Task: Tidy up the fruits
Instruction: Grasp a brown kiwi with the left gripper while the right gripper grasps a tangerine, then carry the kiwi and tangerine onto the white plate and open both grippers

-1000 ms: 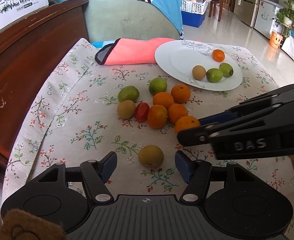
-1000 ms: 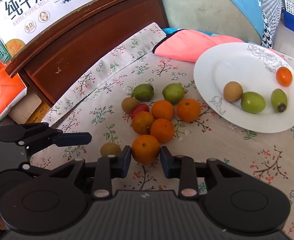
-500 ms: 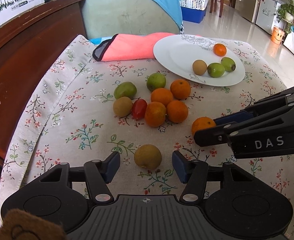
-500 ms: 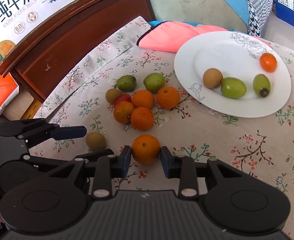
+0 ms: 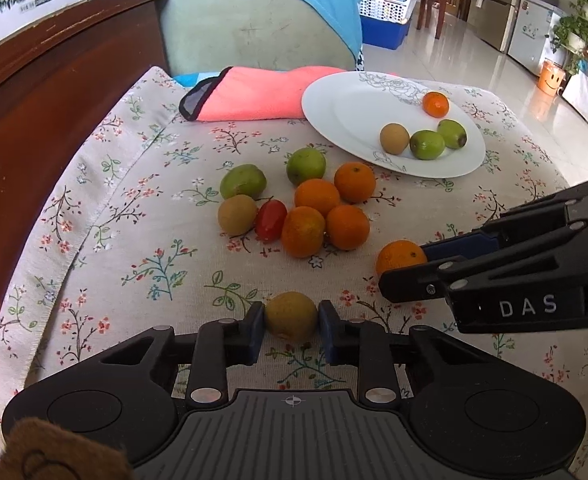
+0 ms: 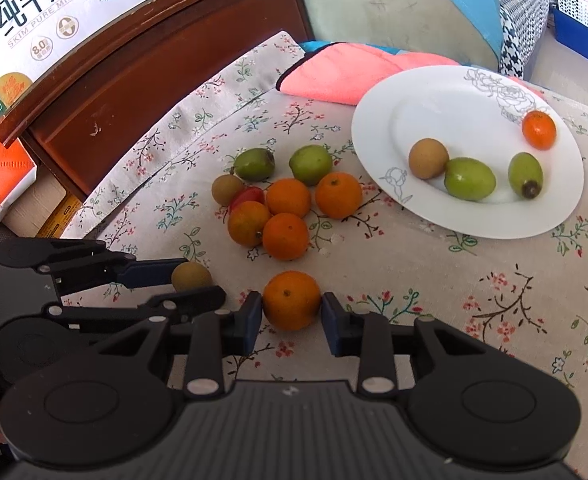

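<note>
**Both grippers clamped on fruit at the near edge of the cloth**

At the bottom centre of the left wrist view, the left gripper point(image 5: 291, 316) has its blue pads pressed against both sides of a brownish-green round fruit point(image 5: 290, 315) that sits on the floral tablecloth point(image 5: 142, 240). In the right wrist view, bottom centre, the right gripper point(image 6: 291, 307) is closed on an orange point(image 6: 291, 299), its pads touching either flank. Its body, seen at the right edge of the left view, reads "DAS".

Mid-frame lies a loose cluster of fruit point(image 5: 301, 210): four oranges, two green fruits, one brown fruit and a red cherry tomato point(image 5: 270, 219), most of them touching.

Farther back, upper right, the white plate point(image 6: 433, 92) with a rose outline holds a brown fruit point(image 6: 428, 158), two green fruits point(image 6: 469, 178) and a small orange point(image 6: 539, 129). A pink cloth point(image 6: 345, 74) lies beside the plate, partly under its rim.

At the upper left of the right view, a milk carton box point(image 6: 34, 12) reads "纯牛奶", "SKIM PURE MILK" and "8.0".
</note>
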